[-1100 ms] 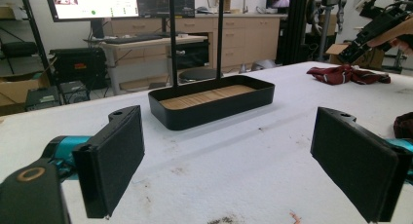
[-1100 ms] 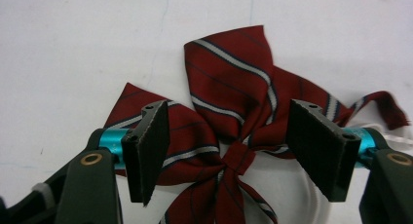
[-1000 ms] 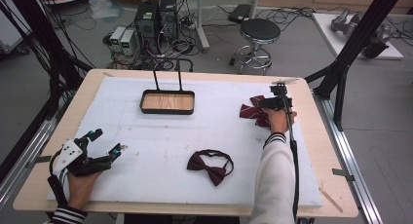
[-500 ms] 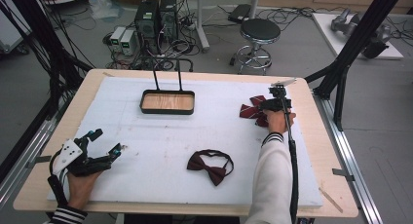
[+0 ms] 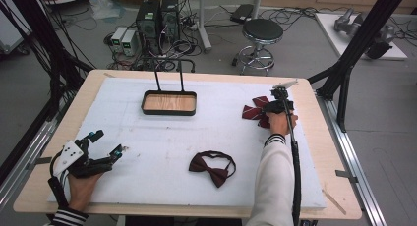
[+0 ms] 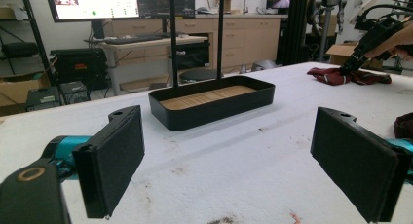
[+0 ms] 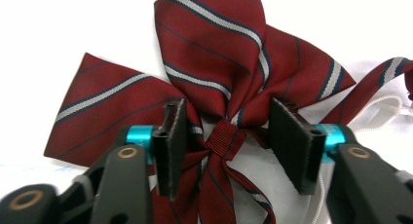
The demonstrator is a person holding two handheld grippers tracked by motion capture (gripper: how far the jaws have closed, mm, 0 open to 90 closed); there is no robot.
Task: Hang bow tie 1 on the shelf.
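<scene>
Black tray [image 5: 169,102] with a wooden floor and two upright black rods, far-centre on the white-padded tabletop [image 5: 147,152]; plain dark-red bow tie [image 5: 212,165] with looped strap, near-centre, well apart from the tray; past the tabletop: round black stool [image 5: 262,32] on the floor, computer towers [image 5: 157,17] with tangled cables, black frame posts [image 5: 364,39] on both sides; monitors and wooden cabinets [image 6: 253,34] behind.

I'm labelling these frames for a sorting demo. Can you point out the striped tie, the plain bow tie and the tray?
Striped tie [image 7: 225,136]: right gripper view, on its centre knot.
Bow tie [image 5: 212,168]: high view, on its middle.
Tray [image 5: 169,111]: high view, on its near rim.
</scene>
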